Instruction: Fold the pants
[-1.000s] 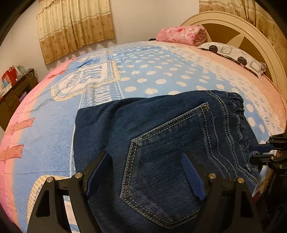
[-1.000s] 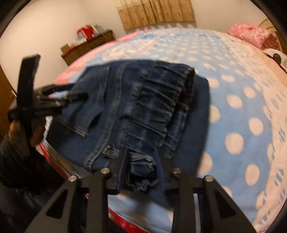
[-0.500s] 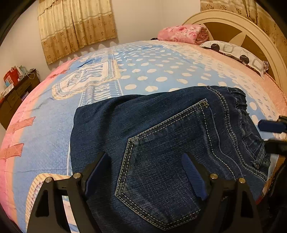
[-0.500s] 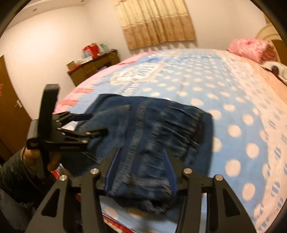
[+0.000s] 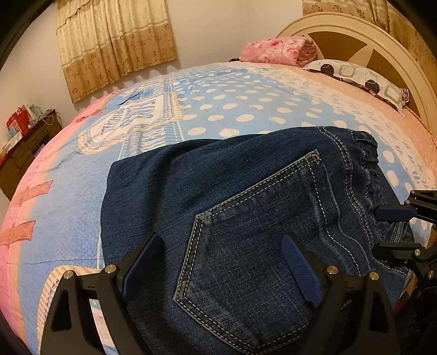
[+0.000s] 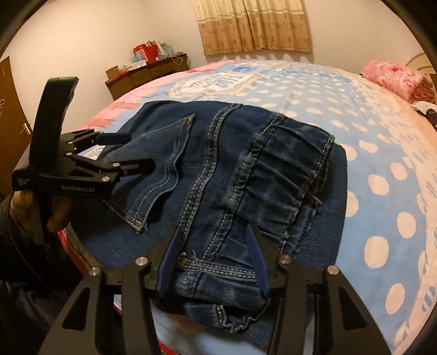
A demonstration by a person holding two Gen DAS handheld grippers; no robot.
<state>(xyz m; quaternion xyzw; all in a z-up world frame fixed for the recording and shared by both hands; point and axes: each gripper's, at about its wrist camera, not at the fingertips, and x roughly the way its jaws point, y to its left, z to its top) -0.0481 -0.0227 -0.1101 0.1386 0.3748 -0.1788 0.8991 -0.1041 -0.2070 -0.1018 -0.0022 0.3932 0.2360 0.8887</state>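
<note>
Dark blue jeans (image 5: pixel 218 177) lie folded on the bed near its front edge, back pocket up. My left gripper (image 5: pixel 221 240) hovers over the pocket with its jaws wide and still opening; the pads touch no cloth. The right wrist view shows this left gripper (image 6: pixel 139 150) at the jeans' (image 6: pixel 218 163) left side, held by a hand. My right gripper (image 6: pixel 213 232) straddles the gathered waistband at the near edge. Its jaws are closing slightly with the denim between them, and the pads do not visibly press on it. It also appears as the right gripper (image 5: pixel 378 230) at the far right of the left wrist view.
The bed carries a blue polka-dot quilt (image 5: pixel 245 109) with pink borders. A pink floral bundle (image 5: pixel 273 52) and a patterned pillow (image 5: pixel 360 76) lie by the cream headboard (image 5: pixel 382 35). A dark dresser (image 6: pixel 147 73) stands against the wall beyond the bed, under a curtain (image 6: pixel 254 24).
My right gripper's jaws have widened off the waistband bunch that they pinched, and it has drawn back a little. The jeans have settled flat. The left jaws have spread slightly wider.
</note>
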